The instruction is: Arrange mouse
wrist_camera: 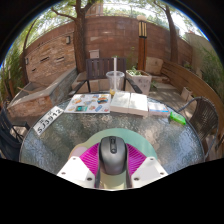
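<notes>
While the tongs (112,172) hold it, the mouse (111,156) sits between the two pink pads, above a round glass table (60,140).
Both fingers press on its sides. Its long axis runs straight ahead along the fingers, the scroll wheel end pointing away from the camera. Beyond it on the table lie open magazines (100,102), a clear plastic cup (116,81) and a green pen (176,117), all well apart from the mouse; chairs (98,68) stand behind.

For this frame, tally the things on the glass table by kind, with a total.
Mouse, between the gripper fingers: 1
Clear plastic cup: 1
Open book: 1
Colourful printed sheet: 1
Green marker: 1
Total: 5
</notes>
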Motion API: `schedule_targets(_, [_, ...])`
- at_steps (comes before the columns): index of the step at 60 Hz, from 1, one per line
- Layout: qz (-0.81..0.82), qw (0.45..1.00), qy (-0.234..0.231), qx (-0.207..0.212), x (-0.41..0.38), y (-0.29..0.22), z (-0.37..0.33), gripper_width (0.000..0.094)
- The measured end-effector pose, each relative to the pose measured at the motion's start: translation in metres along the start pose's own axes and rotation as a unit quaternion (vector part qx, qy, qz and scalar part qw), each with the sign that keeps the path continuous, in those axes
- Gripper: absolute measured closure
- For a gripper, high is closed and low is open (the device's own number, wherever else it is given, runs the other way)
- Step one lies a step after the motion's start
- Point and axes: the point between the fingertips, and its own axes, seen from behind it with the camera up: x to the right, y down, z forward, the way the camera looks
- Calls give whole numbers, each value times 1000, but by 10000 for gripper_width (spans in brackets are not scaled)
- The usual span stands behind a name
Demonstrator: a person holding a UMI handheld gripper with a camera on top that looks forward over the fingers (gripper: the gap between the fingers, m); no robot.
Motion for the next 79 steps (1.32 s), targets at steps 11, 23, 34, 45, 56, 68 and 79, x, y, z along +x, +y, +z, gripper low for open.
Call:
schedule_targets(11, [-16,999,1,-34,12,25,13,394])
schedule_targets(23, [-26,1000,-7,-13,-1,-2,-41,58])
schedule_targets(34, [-24,999,14,21,-8,-19,-132,79])
schedule_targets(45, [-21,998,35,49,-16,-11,-231,78])
schedule_targets(56, [-23,997,48,63,-25,12,-309,81])
schedule_targets(68, [-31,996,48,72,-35,28,-354,79])
schedule_targets(79, [-31,995,51,74,-35,33,-363,79])
